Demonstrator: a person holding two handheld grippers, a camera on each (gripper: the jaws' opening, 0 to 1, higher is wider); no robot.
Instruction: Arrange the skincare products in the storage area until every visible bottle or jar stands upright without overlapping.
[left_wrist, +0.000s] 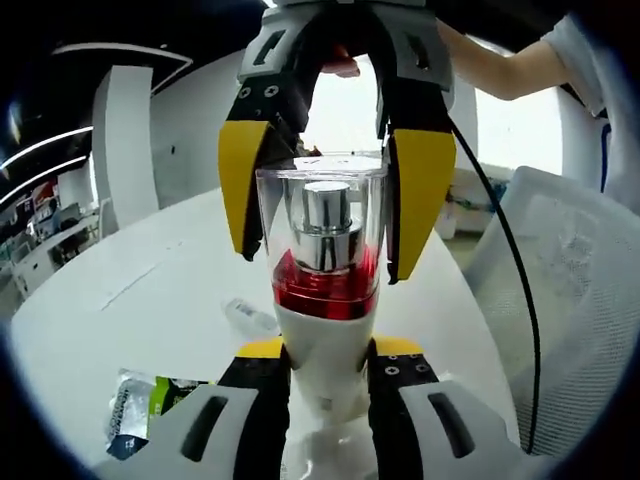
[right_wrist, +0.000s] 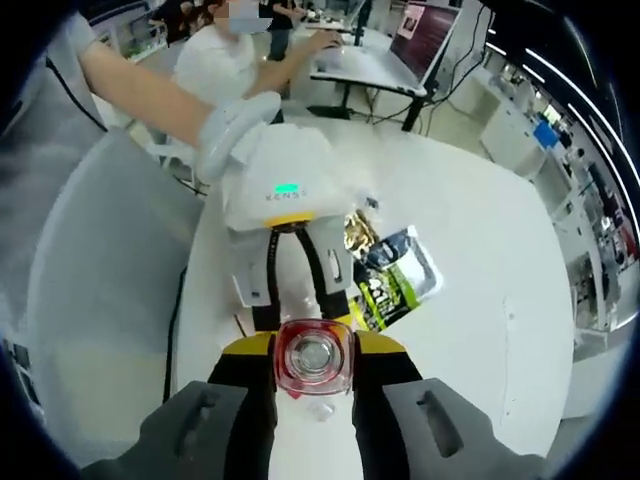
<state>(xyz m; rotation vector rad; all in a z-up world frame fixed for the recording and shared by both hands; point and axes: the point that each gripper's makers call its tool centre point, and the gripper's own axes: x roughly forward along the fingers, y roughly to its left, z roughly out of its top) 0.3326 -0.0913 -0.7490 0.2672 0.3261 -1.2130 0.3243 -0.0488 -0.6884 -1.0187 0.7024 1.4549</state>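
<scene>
A skincare bottle (left_wrist: 325, 290) with a white body, a red collar, a silver pump and a clear cap is held up above the white table (left_wrist: 110, 310). My left gripper (left_wrist: 325, 350) is shut on its white body from below. From above, my right gripper (left_wrist: 322, 262) has its yellow pads (left_wrist: 420, 195) pressed against both sides of the clear cap. In the right gripper view I look down on the cap (right_wrist: 313, 358), clamped in my right gripper (right_wrist: 315, 350). Beyond it, the left gripper (right_wrist: 300, 310) reaches in from the far side.
A green and black sachet (left_wrist: 150, 405) (right_wrist: 400, 275) lies on the table (right_wrist: 490, 300), with a gold foil item (right_wrist: 358, 230) beside it. A small clear item (left_wrist: 250, 318) lies behind the bottle. A white mesh chair (left_wrist: 570, 290) stands at the table's edge. A person (right_wrist: 230, 60) sits at a far desk.
</scene>
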